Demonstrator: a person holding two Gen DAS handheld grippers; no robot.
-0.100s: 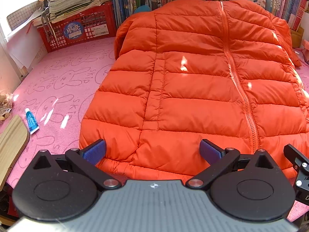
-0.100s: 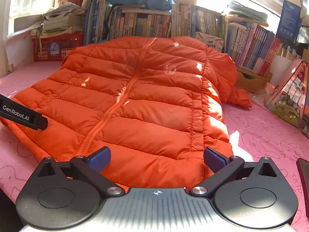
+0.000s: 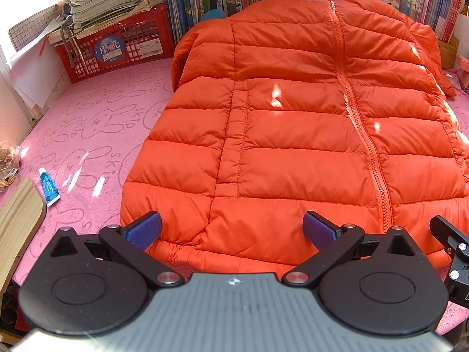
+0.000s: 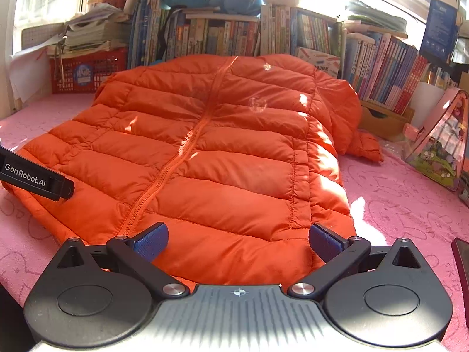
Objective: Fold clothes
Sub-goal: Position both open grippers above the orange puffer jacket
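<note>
Orange quilted jacket, pink bunny-print cloth, red mesh crate

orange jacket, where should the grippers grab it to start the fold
Probably the bottom hem of the jacket, one corner per gripper, coming in from the near edge. It lies flat and zipped, hem nearest, and the left gripper and right gripper are open over it.

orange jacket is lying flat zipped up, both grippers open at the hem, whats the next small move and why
Probably ease both grippers forward and down onto the hem, then close. The orange puffer jacket lies flat, zipped, on the pink mat. The left gripper and right gripper are both wide open at its near edge, holding nothing, so a fold needs a grip first.
</note>
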